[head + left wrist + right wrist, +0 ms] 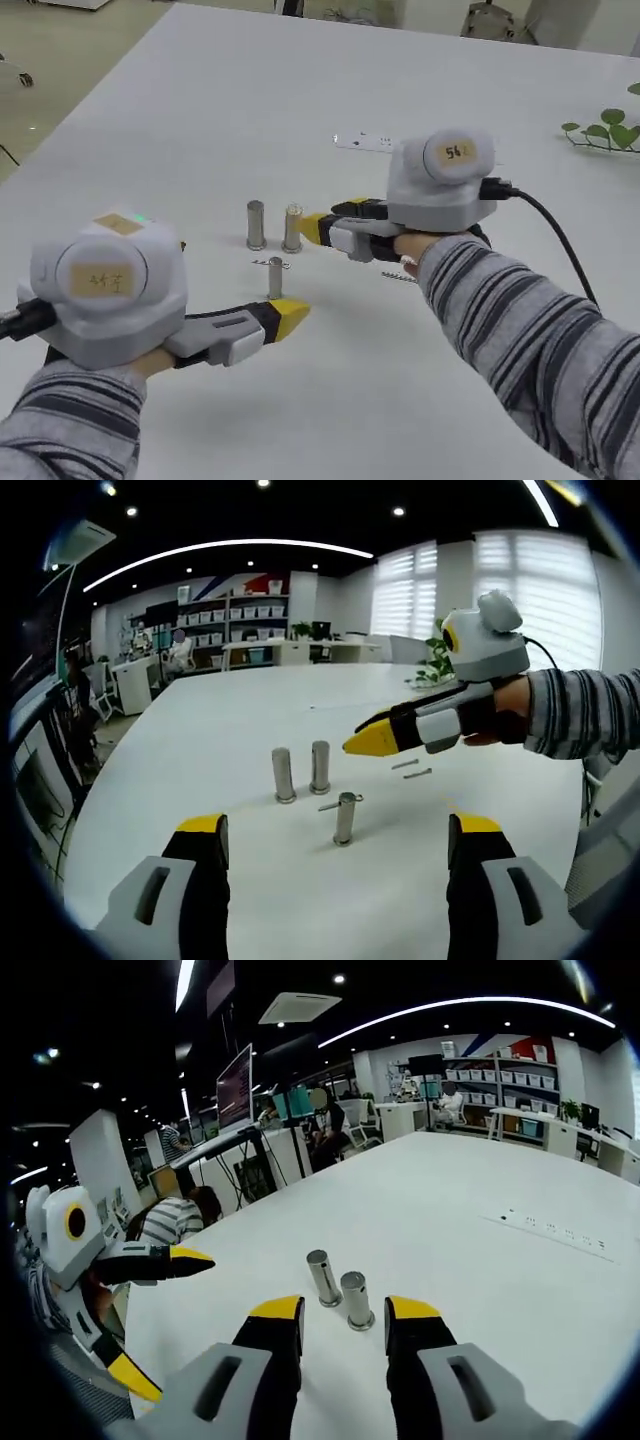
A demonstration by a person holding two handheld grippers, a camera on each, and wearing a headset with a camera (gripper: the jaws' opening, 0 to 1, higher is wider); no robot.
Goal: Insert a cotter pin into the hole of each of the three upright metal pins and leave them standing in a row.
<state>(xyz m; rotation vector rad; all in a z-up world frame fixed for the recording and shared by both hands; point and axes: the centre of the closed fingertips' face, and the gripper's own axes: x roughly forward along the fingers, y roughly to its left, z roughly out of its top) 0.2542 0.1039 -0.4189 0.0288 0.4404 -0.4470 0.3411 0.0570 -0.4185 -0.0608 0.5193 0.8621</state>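
The white tabletop [200,130] lies open on every side. Two upright silver metal pins, the left rear pin [256,224] and the right rear pin [292,228], stand close together. The front pin [275,277] stands apart. The yellow-tipped right gripper [312,228] blocks the right rear pin's side.

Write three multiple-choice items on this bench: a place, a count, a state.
1. The fitted cotter pin sits in: A the near metal pin, closest to the left claw; B the back left pin; C the back right pin.
2. Upright metal pins on the table: A two; B three; C four.
3. The left claw is: A shut on a pin; B open, empty; C shut on a cotter pin.
Key: 1 A, it crosses the near pin's top; 2 B, two behind, one in front; 3 B, its jaws stand wide apart, gripping nothing.
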